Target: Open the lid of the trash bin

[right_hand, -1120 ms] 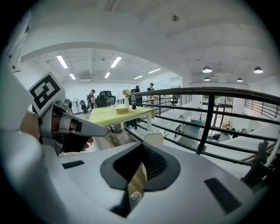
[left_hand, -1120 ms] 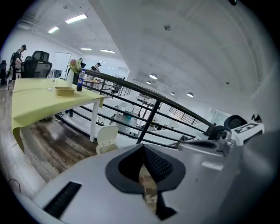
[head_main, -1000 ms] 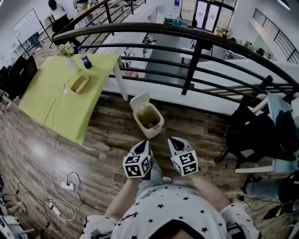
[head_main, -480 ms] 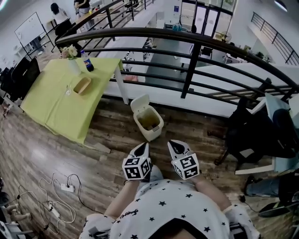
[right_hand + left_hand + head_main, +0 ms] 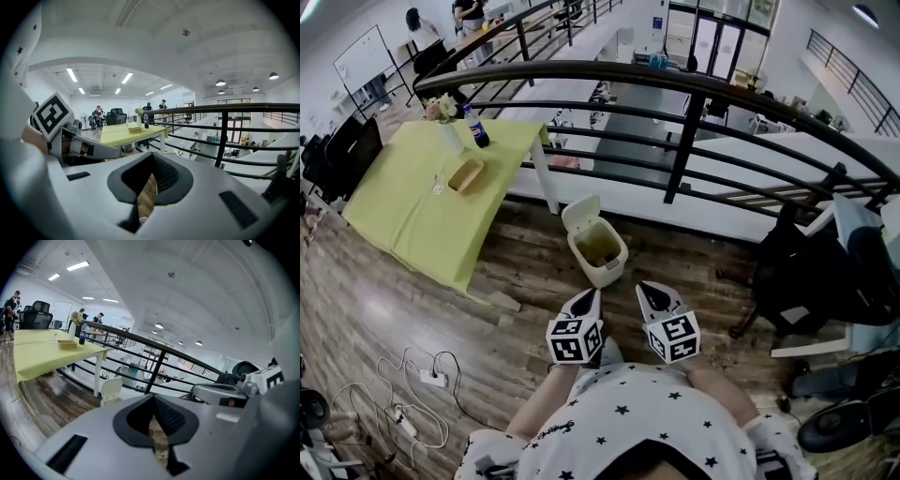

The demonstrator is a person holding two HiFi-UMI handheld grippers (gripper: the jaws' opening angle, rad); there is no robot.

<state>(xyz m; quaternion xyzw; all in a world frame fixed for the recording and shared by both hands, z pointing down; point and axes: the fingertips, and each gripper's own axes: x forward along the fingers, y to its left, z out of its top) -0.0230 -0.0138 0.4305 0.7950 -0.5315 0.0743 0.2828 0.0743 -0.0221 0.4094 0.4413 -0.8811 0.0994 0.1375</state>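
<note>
Holds the left gripper (image 5: 592, 296) and the right gripper (image 5: 647, 289) side by side, low before the torso, tips pointing forward. Clenches both: jaws of each meeting at the tips, nothing between, only a slit of wood floor (image 5: 516, 281) showing through. Faces the trash bin (image 5: 602, 264), standing on the floor just ahead of the 2 tips and apart from them, near the black railing (image 5: 680, 141), off the corner of the yellow-green table (image 5: 412, 206). Shows its lid (image 5: 579, 214) already up, tilted back at the far-left rim, brownish interior exposed.
</note>
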